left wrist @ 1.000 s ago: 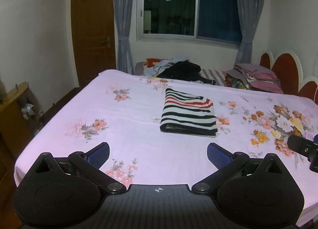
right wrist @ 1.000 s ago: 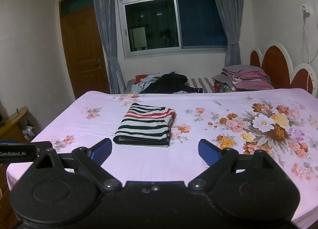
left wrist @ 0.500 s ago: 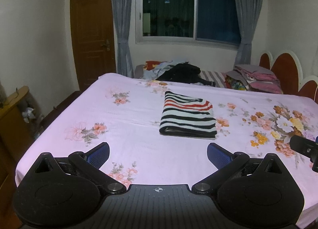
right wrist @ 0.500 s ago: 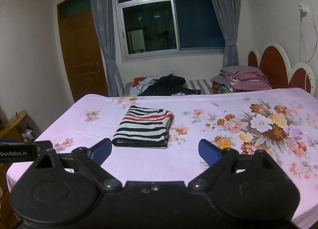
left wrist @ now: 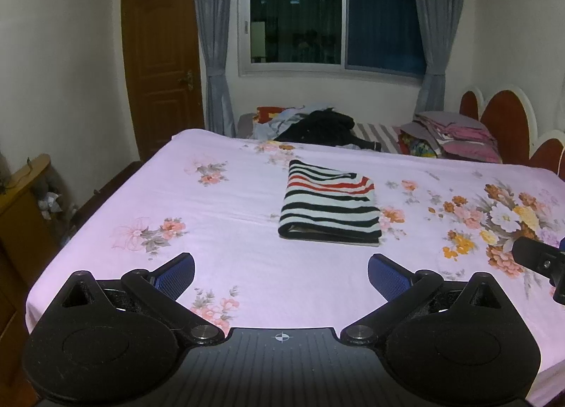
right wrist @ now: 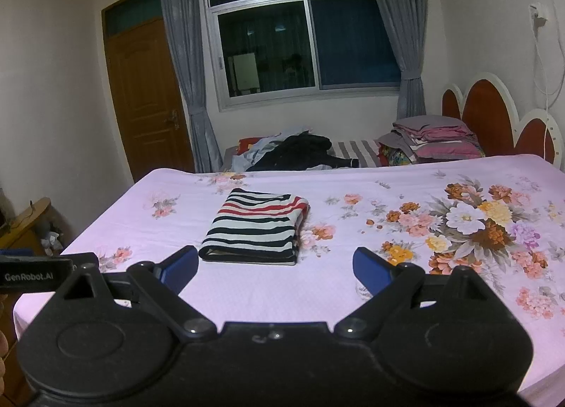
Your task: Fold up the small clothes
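Here I am at the near edge of the bed, both tongs held above the pink flowered sheet and pointing across it toward the window. My left gripper has its blue pads spread wide with nothing between them, only sheet showing in the gap. My right gripper is the same story, spread wide and empty, and from the left wrist view I catch a black piece of it poking in at the right edge. The striped garment lies folded into a neat rectangle near the middle of the bed, flat on the sheet, black and white bands with a few red ones toward its far end (the folded layers show along the near edge). It sits well ahead of my left tips and slightly right of centre; from the right wrist it sits ahead and to the left, its near edge just beyond my left-hand pad in that view, not touched by either tong. Past the far edge of the bed there's a heap of dark clothes, and a stack of folded pink and grey bedding by the scalloped headboard. A wooden door stands on the left wall.
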`<state>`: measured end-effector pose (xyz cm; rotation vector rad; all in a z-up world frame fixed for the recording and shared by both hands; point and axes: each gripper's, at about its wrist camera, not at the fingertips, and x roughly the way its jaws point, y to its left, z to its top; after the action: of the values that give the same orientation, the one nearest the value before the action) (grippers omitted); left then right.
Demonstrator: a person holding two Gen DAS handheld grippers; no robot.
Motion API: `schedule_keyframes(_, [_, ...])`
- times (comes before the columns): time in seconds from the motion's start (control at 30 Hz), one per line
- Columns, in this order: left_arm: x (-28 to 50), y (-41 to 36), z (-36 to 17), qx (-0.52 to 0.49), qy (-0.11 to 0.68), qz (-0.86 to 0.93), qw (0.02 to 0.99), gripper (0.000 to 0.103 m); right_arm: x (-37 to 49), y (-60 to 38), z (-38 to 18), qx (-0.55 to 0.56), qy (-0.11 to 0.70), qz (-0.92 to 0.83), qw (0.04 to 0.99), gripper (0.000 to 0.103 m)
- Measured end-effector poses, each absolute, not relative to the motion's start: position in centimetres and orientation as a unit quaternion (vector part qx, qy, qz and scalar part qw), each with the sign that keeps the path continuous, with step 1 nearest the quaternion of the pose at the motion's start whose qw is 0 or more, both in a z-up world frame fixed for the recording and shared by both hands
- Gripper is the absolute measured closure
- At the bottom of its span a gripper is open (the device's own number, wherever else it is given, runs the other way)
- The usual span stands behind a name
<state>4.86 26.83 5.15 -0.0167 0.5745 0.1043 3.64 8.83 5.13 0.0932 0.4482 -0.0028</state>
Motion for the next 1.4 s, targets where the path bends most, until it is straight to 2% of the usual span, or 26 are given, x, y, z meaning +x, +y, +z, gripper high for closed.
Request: schedule_keyframes(1.4, [5.21,26.38,4.92,-0.007,0.291,0.049,0.955,0.0,4.27,9.07,4.92,0.052,0.226,-0.003,0.973,0.008])
